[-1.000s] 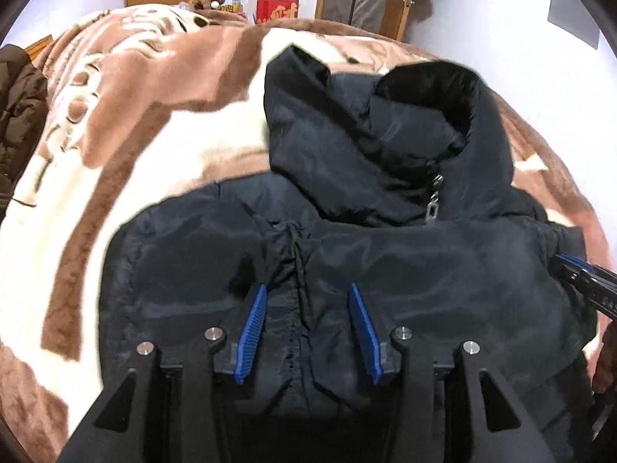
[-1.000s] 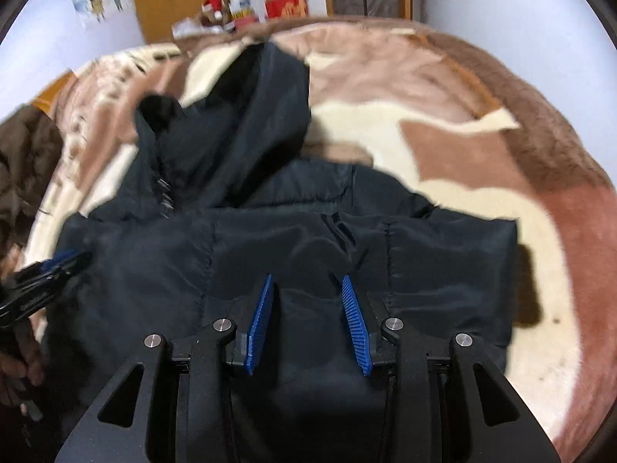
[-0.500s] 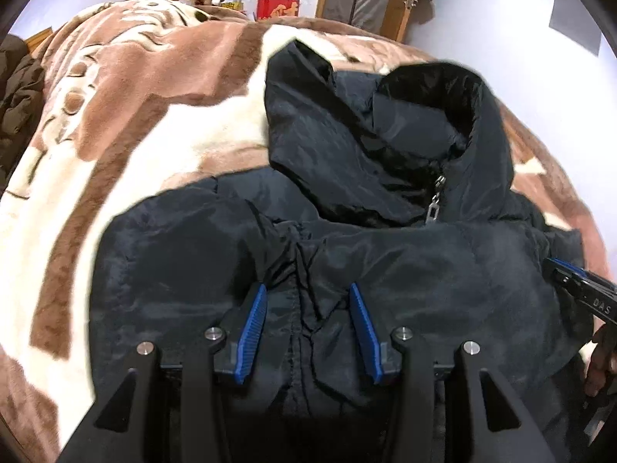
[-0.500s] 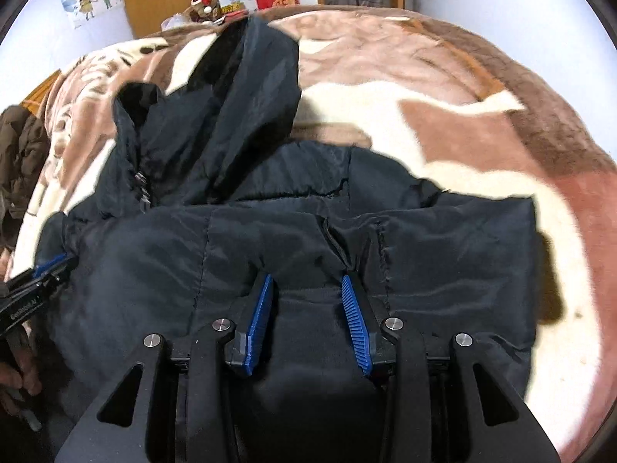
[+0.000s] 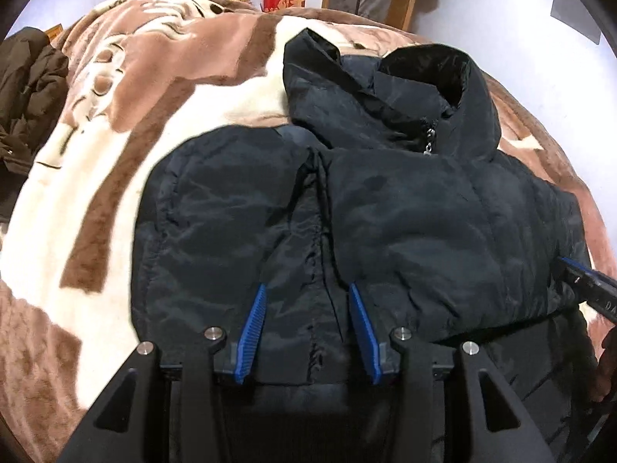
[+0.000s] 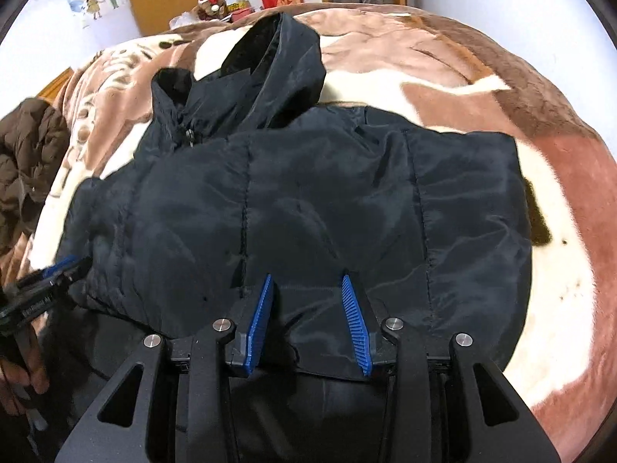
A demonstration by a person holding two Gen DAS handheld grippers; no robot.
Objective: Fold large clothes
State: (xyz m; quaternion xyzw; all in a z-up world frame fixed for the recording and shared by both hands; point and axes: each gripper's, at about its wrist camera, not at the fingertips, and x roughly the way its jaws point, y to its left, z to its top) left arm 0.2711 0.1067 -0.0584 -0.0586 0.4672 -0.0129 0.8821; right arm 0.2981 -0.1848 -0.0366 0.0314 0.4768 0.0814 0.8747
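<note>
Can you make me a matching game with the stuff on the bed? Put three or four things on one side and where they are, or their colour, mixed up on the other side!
Things:
1. black jacket
2. brown coat
3. red box
4. blanket

Descriptions:
A. far back in the room, past the bed
B. bunched up at the left edge of the bed
C. brown, pink and cream, under everything
D. spread across the middle, hood at the far end

Right pairs: 1-D, 2-B, 3-A, 4-C
</note>
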